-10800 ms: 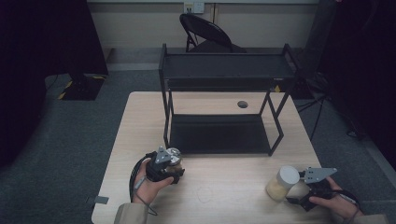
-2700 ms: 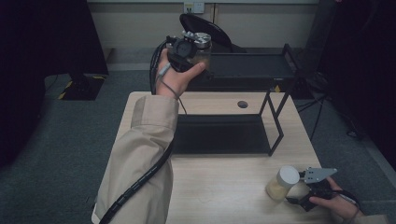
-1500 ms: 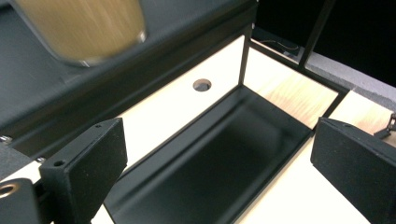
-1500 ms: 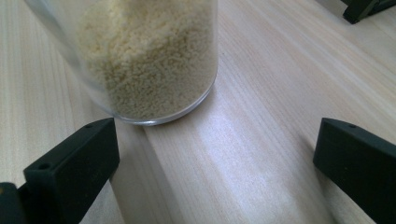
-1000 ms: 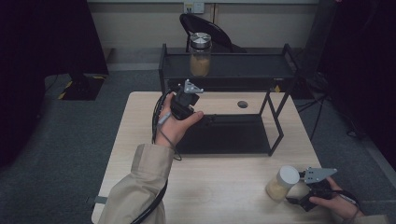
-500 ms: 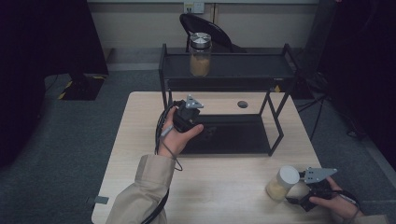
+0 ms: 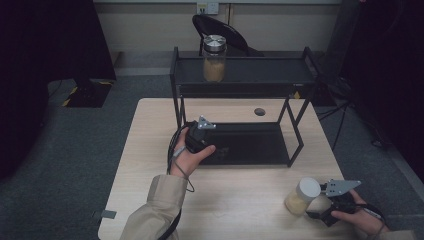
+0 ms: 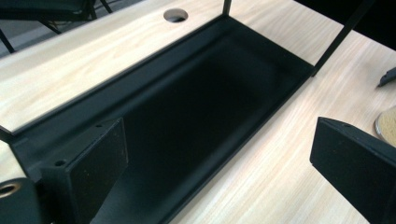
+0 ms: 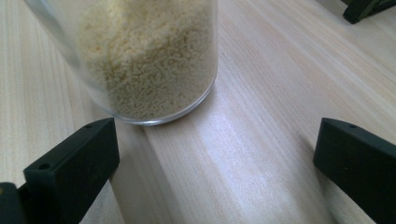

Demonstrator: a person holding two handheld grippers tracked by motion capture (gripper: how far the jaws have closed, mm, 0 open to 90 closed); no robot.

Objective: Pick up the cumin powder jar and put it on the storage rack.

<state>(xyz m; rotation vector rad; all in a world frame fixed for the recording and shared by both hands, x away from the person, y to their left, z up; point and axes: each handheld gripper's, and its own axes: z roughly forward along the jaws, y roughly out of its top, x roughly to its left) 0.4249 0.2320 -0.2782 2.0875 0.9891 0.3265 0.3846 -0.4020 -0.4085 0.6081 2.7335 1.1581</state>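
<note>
A glass jar of yellow grains with a silver lid (image 7: pixel 214 59) stands on the top shelf of the black rack (image 7: pixel 280 75). My left gripper (image 7: pixel 215 146) hangs low at the front left of the rack's bottom tray (image 7: pixel 260 145). In the left gripper view its jaws (image 8: pixel 218 137) are open and empty above that tray (image 8: pixel 201 93). A second grain jar with a white lid (image 7: pixel 302 196) stands on the table at the near right. My right gripper (image 7: pixel 314 209) rests beside it, open (image 9: pixel 215 140), with the jar (image 9: pixel 149 56) just ahead of its left jaw.
The light wooden table (image 7: pixel 150 150) has a round cable hole (image 7: pixel 259 111) behind the rack. A black folding chair (image 7: pixel 220 30) stands past the table's far edge. Grey carpet surrounds the table.
My left hand has come down and back from the top shelf to the front of the bottom tray, jaws empty. The silver-lidded jar stays on the top shelf. The right gripper has not moved.
</note>
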